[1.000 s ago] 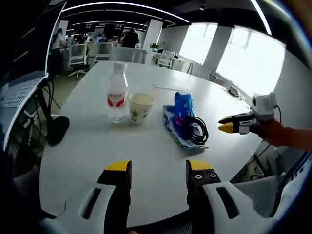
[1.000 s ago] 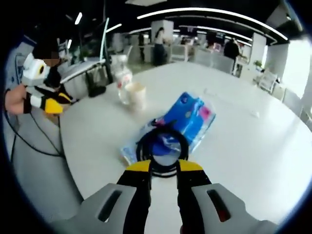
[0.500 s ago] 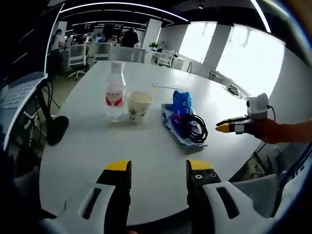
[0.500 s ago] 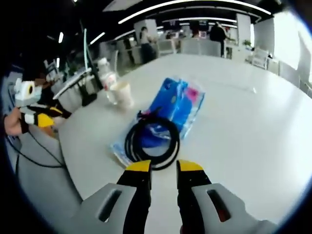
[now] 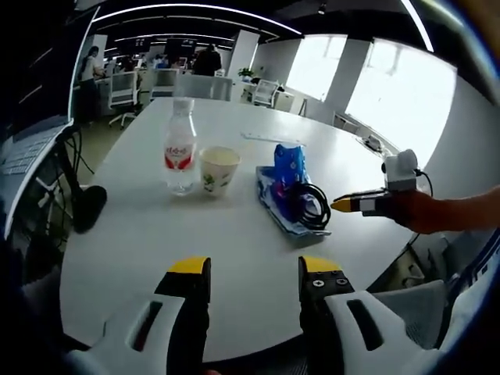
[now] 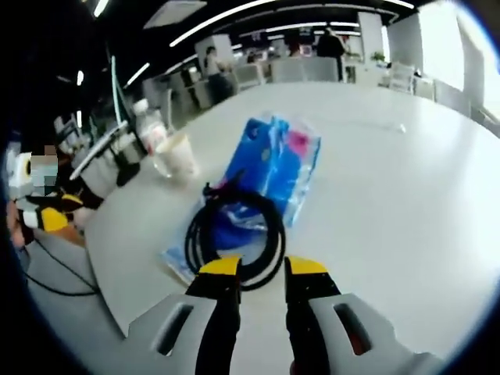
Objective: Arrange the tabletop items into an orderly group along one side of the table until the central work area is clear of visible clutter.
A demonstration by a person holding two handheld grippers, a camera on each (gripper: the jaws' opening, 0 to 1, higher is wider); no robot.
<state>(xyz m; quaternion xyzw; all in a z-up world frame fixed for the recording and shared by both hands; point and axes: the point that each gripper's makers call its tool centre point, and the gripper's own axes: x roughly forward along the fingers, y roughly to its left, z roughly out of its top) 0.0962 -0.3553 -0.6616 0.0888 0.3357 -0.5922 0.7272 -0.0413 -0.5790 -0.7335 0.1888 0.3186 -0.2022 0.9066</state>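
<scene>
The blue tissue pack (image 6: 275, 164) lies flat on the white bench (image 6: 406, 187), its long axis running away from your right gripper (image 6: 262, 267). A coiled black cable (image 6: 234, 230) rests on its near end, just ahead of your parted, empty fingers. Farther left stand a paper cup (image 5: 219, 168) and water bottle (image 5: 180, 155). Your left gripper (image 5: 254, 266) hovers released over bare bench; office desks lie behind.

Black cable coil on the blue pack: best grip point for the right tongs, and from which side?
Probably pinch the near arc of the black cable coil, right ahead of the right tongs. It lies flat on the blue pack, so come in low from the table edge, one jaw inside the loop, one outside.
</scene>
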